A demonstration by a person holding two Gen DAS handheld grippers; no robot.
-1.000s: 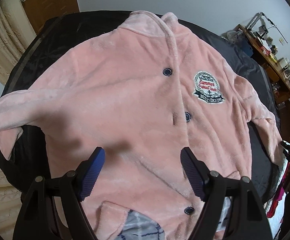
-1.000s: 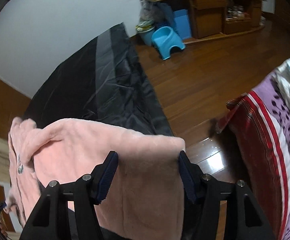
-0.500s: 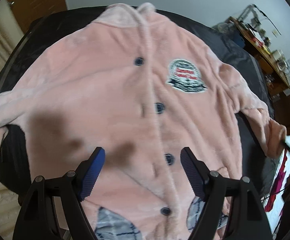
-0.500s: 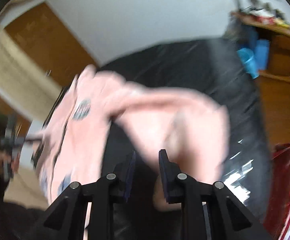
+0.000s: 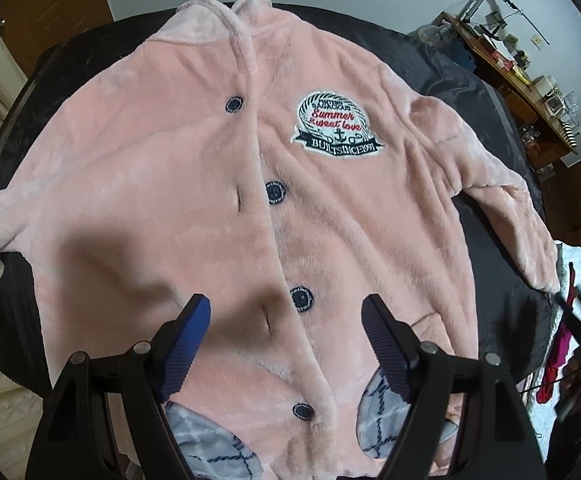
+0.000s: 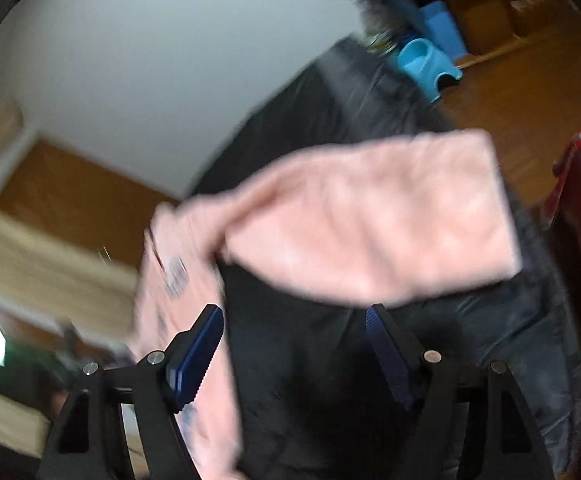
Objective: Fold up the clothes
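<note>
We held both grippers, left [image 5: 284, 354] and right [image 6: 294, 350], spread and empty over the soft, limp pink fleece jacket [image 5: 226, 184], best pinched at its sleeve cuff [image 6: 486, 208].

Right gripper [image 6: 294, 344], half a second ago nearly closed at the sleeve [image 6: 370, 232] of the fluffy pink buttoned jacket [image 5: 218, 184], now spread wide and apart from it. Sleeve back flat on the black sheet [image 6: 330, 380], toward its right edge, as far as the blur allows. Left gripper [image 5: 286, 336] drawn back a little toward the hem, bringing more of the grey checked lining [image 5: 210, 444] into sight.
</note>
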